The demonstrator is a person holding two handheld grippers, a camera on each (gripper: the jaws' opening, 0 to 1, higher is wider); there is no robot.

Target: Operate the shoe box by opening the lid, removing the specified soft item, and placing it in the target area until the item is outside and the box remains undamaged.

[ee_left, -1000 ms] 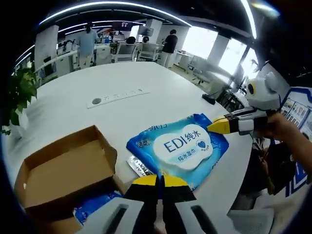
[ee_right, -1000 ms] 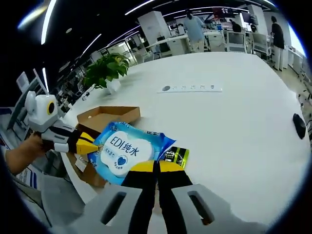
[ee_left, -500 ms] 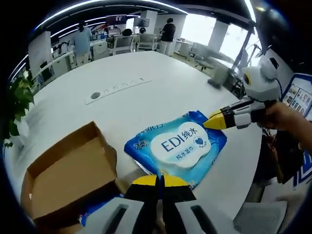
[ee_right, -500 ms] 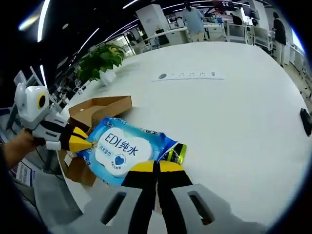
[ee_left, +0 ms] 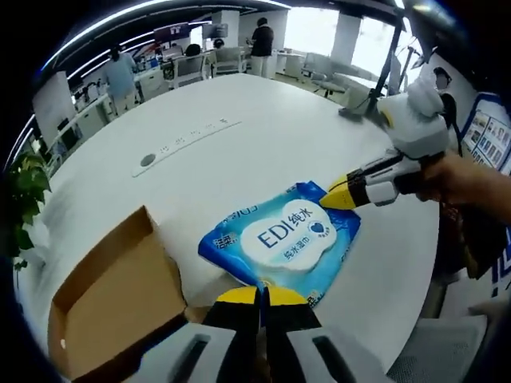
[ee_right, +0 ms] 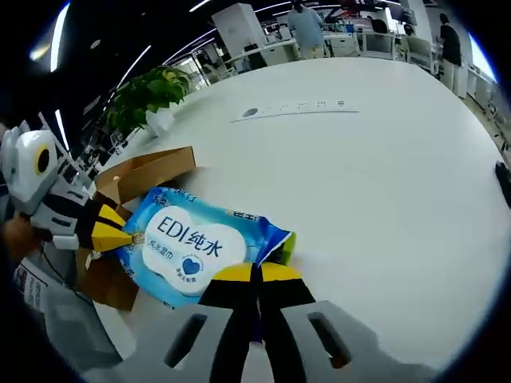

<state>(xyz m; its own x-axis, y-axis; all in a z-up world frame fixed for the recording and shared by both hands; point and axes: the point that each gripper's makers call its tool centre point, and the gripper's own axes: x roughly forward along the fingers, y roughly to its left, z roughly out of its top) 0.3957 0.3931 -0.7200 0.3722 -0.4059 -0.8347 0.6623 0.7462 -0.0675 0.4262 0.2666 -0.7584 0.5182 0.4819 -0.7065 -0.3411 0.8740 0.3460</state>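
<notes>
White worktop (ee_left: 263, 128) runs back to a power strip (ee_left: 182, 142), a plant (ee_right: 152, 92) and people at far desks. Both tongs are closed on opposite ends of the blue wipes pack (ee_left: 283, 239) — left tongs (ee_left: 260, 297) and right tongs (ee_right: 256, 274). Beside the pack sits the open box (ee_left: 116, 307); its inside is hidden.

The wide white round table (ee_right: 399, 159) lies bare beyond the blue wet-wipes pack (ee_right: 196, 247), broken only by a flat white power strip (ee_right: 295, 108) far across it. Just beside the pack, the open brown cardboard shoe box (ee_left: 112, 299) blocks that side, with a green potted plant (ee_right: 152, 92) near the table's edge behind it.
</notes>
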